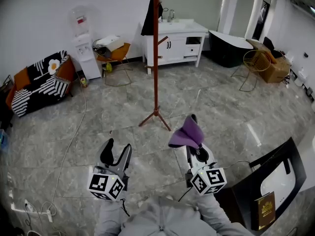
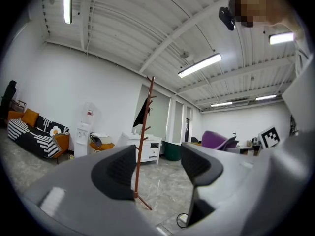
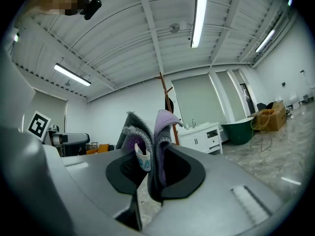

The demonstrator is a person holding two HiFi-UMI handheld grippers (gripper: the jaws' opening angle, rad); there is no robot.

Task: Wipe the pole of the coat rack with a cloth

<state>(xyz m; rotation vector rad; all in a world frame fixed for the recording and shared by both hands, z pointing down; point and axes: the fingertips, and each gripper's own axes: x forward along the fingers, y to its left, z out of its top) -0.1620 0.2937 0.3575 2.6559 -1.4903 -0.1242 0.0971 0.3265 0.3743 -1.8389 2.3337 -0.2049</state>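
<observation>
Coat rack pole (image 1: 156, 53) stands upright, feet on the grey floor (image 1: 211, 97) around mid-room, with a dark garment (image 1: 149, 18), maybe a jacket, hanging high on it. Purple cloth (image 1: 187, 132) is bunched and pinched in the right claw (image 1: 193, 134), short of the pole, not touching it. Left claw (image 1: 118, 149) is spread, holding nothing, beside the right one.

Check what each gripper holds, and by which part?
The right gripper is shut on the purple cloth, pinching its bunched lower folds; the rest stands up above the jaws. The left gripper is open and holds nothing.
</observation>
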